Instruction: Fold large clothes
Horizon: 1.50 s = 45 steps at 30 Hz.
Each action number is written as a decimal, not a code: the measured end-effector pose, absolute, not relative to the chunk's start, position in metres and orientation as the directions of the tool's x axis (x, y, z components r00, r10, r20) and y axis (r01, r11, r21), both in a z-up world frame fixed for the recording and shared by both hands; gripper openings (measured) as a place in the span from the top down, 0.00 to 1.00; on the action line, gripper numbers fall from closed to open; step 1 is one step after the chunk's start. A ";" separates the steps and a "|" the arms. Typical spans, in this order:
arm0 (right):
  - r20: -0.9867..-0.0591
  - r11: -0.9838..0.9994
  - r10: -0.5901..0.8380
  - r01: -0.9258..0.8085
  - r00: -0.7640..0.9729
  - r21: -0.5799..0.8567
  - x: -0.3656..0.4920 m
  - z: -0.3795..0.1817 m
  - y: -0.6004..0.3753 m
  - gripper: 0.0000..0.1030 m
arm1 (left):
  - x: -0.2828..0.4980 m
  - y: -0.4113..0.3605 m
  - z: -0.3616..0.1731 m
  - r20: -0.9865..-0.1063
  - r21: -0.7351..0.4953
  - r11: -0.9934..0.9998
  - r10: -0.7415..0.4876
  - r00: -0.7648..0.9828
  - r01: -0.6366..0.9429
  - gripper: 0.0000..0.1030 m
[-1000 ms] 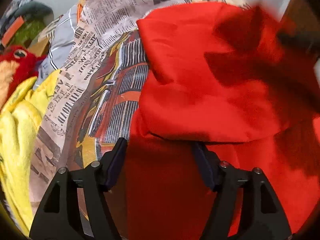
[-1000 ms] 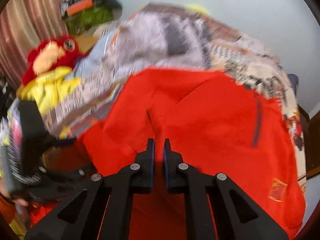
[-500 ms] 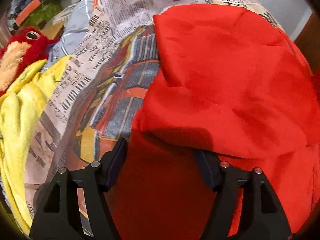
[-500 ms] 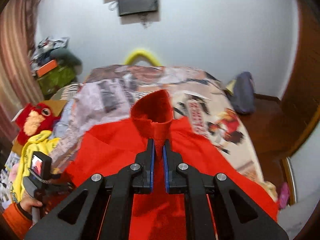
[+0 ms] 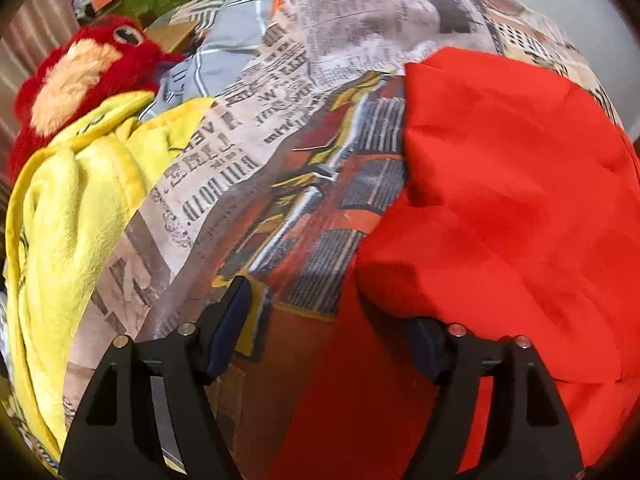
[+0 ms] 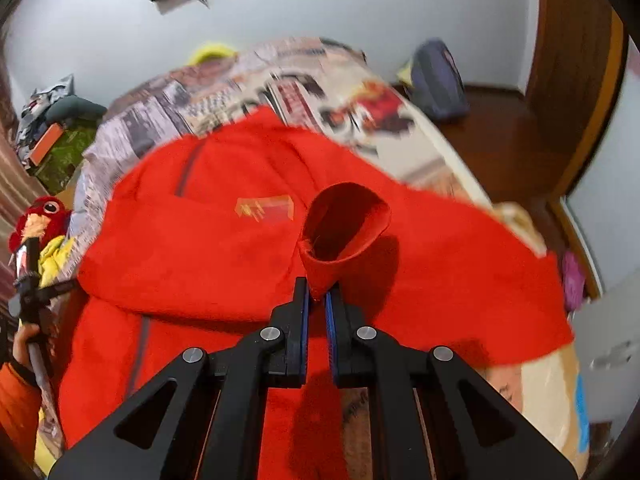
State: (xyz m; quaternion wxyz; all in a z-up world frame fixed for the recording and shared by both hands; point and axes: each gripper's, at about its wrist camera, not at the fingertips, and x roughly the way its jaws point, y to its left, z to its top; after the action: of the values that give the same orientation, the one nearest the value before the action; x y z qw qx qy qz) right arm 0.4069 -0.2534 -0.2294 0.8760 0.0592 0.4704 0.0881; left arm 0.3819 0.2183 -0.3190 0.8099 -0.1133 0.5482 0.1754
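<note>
A large red fleece jacket (image 6: 208,248) lies spread on the bed, partly folded over itself, with a grey zipper and a chest logo (image 6: 264,210). My right gripper (image 6: 316,300) is shut on the jacket's sleeve cuff (image 6: 344,228), which stands up as an open tube above the fingertips. In the left wrist view the jacket (image 5: 500,200) fills the right side. My left gripper (image 5: 332,320) is open and empty, low over the jacket's left edge and the bedspread; its right finger is partly under a red fold.
The bed has a newspaper-print bedspread (image 5: 248,168). A yellow blanket (image 5: 68,216) and a red plush toy (image 5: 80,76) lie at its left. A dark bag (image 6: 436,80) sits on the wooden floor beyond; a wooden door (image 6: 576,60) stands right.
My right gripper has lifted the sleeve cuff and swung right over the jacket. My left gripper has shifted left, so more bedspread and yellow blanket show.
</note>
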 end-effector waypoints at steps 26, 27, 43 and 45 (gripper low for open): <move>-0.825 0.983 0.165 -0.025 0.540 0.180 0.353 -0.199 -0.314 0.68 | 0.331 0.173 -0.198 -0.865 -0.056 0.970 0.072 0.496 -0.237 0.25; -0.812 0.983 0.161 -0.020 0.561 0.182 0.350 -0.191 -0.319 0.66 | 0.328 0.167 -0.187 -0.854 -0.060 0.973 0.067 0.516 -0.225 0.25; -0.809 0.910 0.164 0.230 0.564 0.345 0.333 -0.216 -0.424 0.38 | 0.339 0.019 -0.136 -0.769 -0.083 0.995 -0.101 0.631 0.058 0.25; -0.819 0.881 0.190 0.274 0.542 0.386 0.338 -0.235 -0.434 0.38 | 0.346 0.005 -0.147 -0.784 -0.075 0.994 -0.110 0.612 0.082 0.25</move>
State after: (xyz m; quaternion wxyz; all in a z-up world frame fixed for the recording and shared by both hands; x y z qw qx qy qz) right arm 0.3383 -0.4342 -0.2345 0.8439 0.2426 0.4780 -0.0247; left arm 0.3458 0.0046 -0.1473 0.8975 -0.0160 0.4375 -0.0533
